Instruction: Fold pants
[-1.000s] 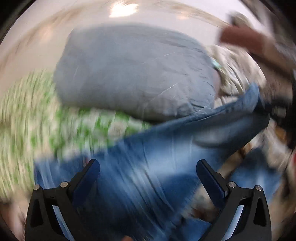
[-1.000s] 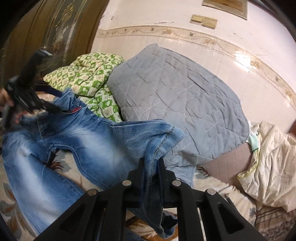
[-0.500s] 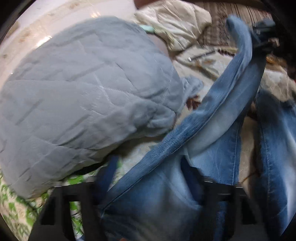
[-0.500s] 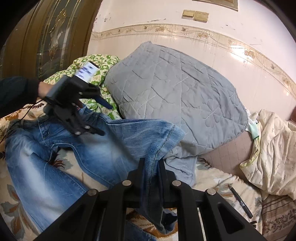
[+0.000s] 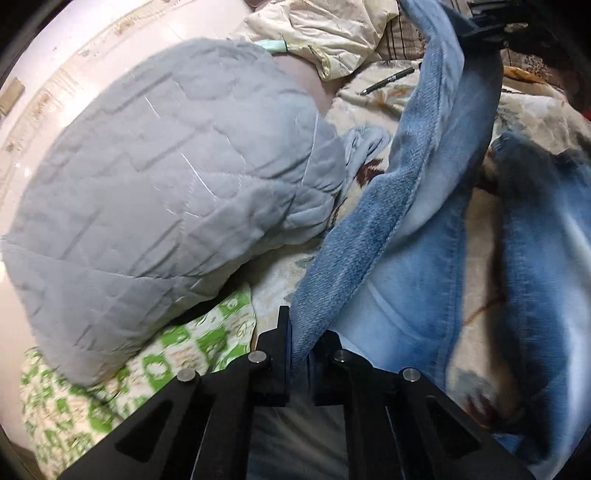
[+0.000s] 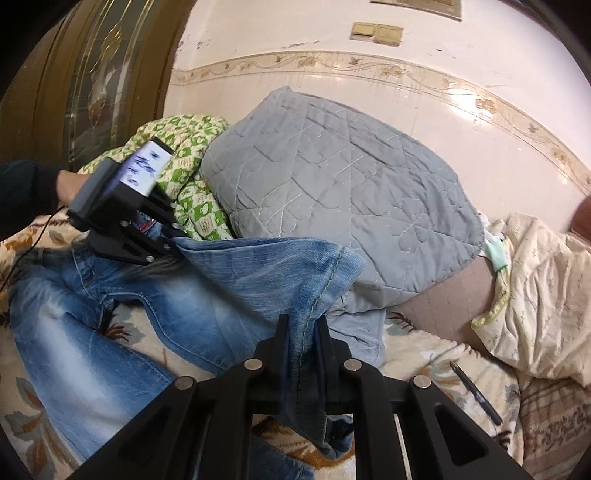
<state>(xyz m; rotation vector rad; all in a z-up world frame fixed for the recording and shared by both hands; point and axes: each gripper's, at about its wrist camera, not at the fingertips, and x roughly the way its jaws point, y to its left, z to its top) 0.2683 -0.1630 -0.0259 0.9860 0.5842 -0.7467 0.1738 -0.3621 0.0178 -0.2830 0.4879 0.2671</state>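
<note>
Blue jeans [image 6: 110, 314] lie spread over a floral bedspread [image 6: 413, 354]. My right gripper [image 6: 301, 332] is shut on the hem end of one leg, and the cloth hangs down between its jaws. My left gripper [image 5: 299, 354] is shut on the edge of the same denim [image 5: 424, 277] near the waist. In the right wrist view the left gripper [image 6: 166, 247] sits at the waistband, held by a person's hand [image 6: 70, 184]. The raised leg stretches between both grippers, and the right gripper [image 5: 480, 33] shows at the far end.
A big grey quilted pillow [image 6: 340, 192] leans on the tiled wall behind the jeans. A green patterned blanket [image 6: 184, 147] lies beside it, a cream blanket [image 6: 535, 295] to the right. A black pen [image 6: 476, 391] rests on the bedspread. A wooden door [image 6: 92, 74] stands at the left.
My left gripper went from wide open to shut on the jeans' edge, rolling and moving in toward the waist. The right gripper kept still with the hem in it.
</note>
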